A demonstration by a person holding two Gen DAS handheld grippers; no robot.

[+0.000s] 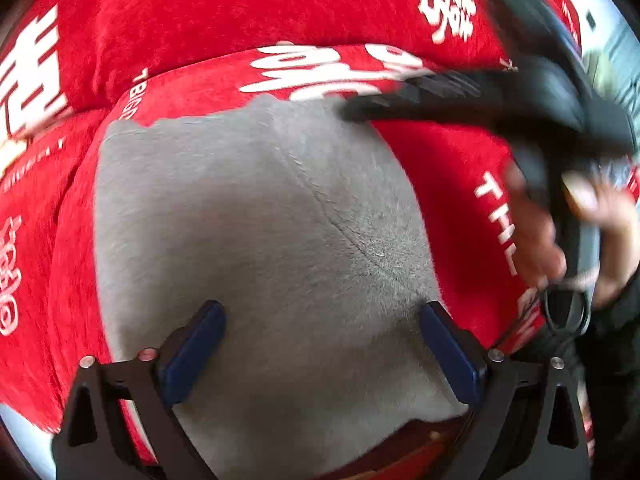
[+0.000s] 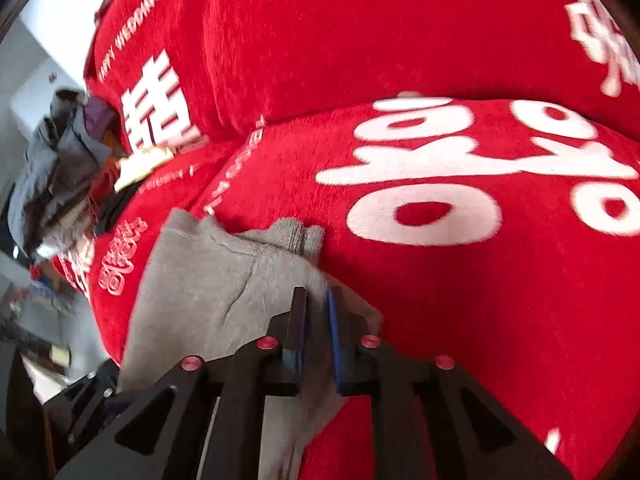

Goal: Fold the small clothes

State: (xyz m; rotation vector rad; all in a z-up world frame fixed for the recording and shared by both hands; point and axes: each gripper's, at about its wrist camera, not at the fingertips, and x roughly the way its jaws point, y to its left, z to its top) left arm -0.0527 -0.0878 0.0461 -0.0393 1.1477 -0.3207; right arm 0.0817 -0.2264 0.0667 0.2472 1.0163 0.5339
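Grey knitted cloth [image 1: 256, 240], small and soft with a thin dark seam line running slantwise across it, lies spread on a red plush blanket with white printed lettering [image 1: 200, 12]. What carries the blanket cannot be told.

Only the left wrist view shows the cloth nearly whole, its far edge ragged against the red. It also shows the left tongs [image 1: 322, 344] with blue-padded fingers [image 1: 192, 356] standing wide apart over the near part of the cloth, nothing pressed between them. The right tongs [image 1: 352, 110] come in from the right of that view as a blurred black bar reaching the far edge of the cloth, with a person's hand [image 1: 560, 236] on the handle behind.

Only the right wrist view shows a ribbed corner of the cloth [image 2: 296, 234] and, at the far left edge of the blanket [image 2: 400, 40], a heap of grey and dark garments [image 2: 60, 164]. There the right tongs [image 2: 318, 300] are drawn almost together, with a fold of the grey cloth [image 2: 208, 280] pinched between the pads.

Counted: one grey cloth, one red blanket, one heap of garments, two tongs, one hand in sight.
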